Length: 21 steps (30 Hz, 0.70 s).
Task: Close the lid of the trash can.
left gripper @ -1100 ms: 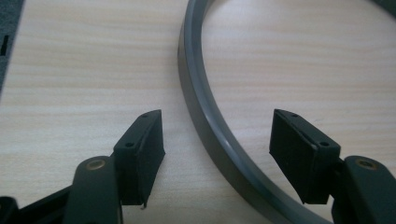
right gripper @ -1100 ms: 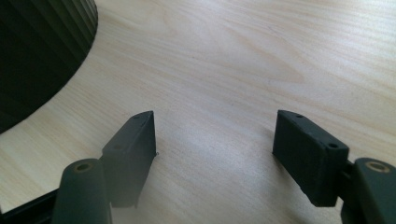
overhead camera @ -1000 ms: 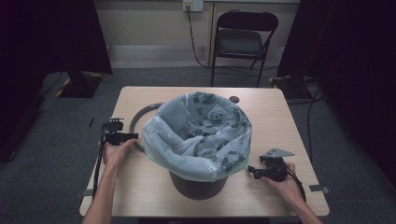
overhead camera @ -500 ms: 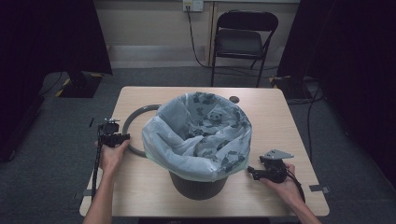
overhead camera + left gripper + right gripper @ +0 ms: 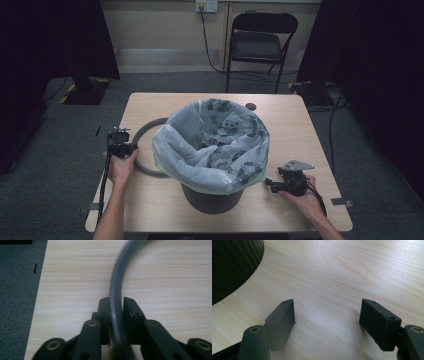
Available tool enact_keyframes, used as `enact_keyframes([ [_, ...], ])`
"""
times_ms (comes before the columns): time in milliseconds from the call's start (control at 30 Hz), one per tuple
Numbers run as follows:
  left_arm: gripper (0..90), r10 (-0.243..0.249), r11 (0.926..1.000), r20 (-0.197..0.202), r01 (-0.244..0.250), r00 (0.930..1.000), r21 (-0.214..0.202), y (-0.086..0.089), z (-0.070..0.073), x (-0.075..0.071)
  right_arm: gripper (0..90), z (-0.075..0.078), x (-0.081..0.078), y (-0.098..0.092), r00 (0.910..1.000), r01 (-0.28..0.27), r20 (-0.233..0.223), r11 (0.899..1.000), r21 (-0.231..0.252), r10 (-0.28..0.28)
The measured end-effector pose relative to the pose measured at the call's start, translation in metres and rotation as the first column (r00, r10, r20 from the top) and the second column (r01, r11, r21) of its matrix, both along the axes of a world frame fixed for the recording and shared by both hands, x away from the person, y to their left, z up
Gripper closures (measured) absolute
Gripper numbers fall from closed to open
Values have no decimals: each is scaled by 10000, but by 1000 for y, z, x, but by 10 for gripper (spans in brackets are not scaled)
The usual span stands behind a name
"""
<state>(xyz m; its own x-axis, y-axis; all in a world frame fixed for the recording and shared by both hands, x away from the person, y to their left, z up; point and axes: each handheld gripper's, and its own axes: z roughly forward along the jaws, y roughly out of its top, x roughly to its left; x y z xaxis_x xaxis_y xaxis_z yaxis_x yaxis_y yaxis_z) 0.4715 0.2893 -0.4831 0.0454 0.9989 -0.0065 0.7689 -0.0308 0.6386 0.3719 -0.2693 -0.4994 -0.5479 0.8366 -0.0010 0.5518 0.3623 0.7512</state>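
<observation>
A grey ring (image 5: 141,131) lies flat on the wooden table (image 5: 300,125), left of a dark bin (image 5: 212,200) lined with a white patterned bag (image 5: 215,140). My left gripper (image 5: 131,148) sits at the ring's left edge. In the left gripper view its jaws have just been closing, and my left gripper (image 5: 116,302) is shut on the ring (image 5: 116,285), a pad against each side. My right gripper (image 5: 267,184) rests on the table right of the bin's base. In the right gripper view my right gripper (image 5: 327,310) is open over bare wood, with the bin's ribbed wall (image 5: 234,262) at upper left.
The bin stands mid-table, near the front edge, and the bag's rim overhangs it widely. A folding chair (image 5: 260,45) stands behind the table. Grey carpet (image 5: 17,290) lies off the table's left edge. Cables trail from both grippers toward the person.
The left gripper's jaws have closed in on the ring's left edge. The right hand and the bin have not moved.
</observation>
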Motion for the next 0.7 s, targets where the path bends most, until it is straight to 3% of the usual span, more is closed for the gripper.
enact_keyframes([
  [267,788,63,9996,-124,-66,9999,-276,3,1,1,272,0,0,0,10000,-16,-2,10000,6,16],
  [433,790,135,9963,-172,-149,9998,-851,12,1,0,272,0,0,0,10000,-16,-2,10000,6,16],
  [500,792,356,9883,32,-347,9994,-1484,18,4,-2,272,0,0,0,10000,-14,-1,10000,6,14],
  [567,793,393,9875,252,-349,9989,-1535,20,8,-3,271,0,0,0,10000,-19,-4,10000,7,19],
  [700,793,669,9782,605,-535,9959,-2007,29,17,-5,271,0,0,0,10000,-16,-5,10000,5,16],
])
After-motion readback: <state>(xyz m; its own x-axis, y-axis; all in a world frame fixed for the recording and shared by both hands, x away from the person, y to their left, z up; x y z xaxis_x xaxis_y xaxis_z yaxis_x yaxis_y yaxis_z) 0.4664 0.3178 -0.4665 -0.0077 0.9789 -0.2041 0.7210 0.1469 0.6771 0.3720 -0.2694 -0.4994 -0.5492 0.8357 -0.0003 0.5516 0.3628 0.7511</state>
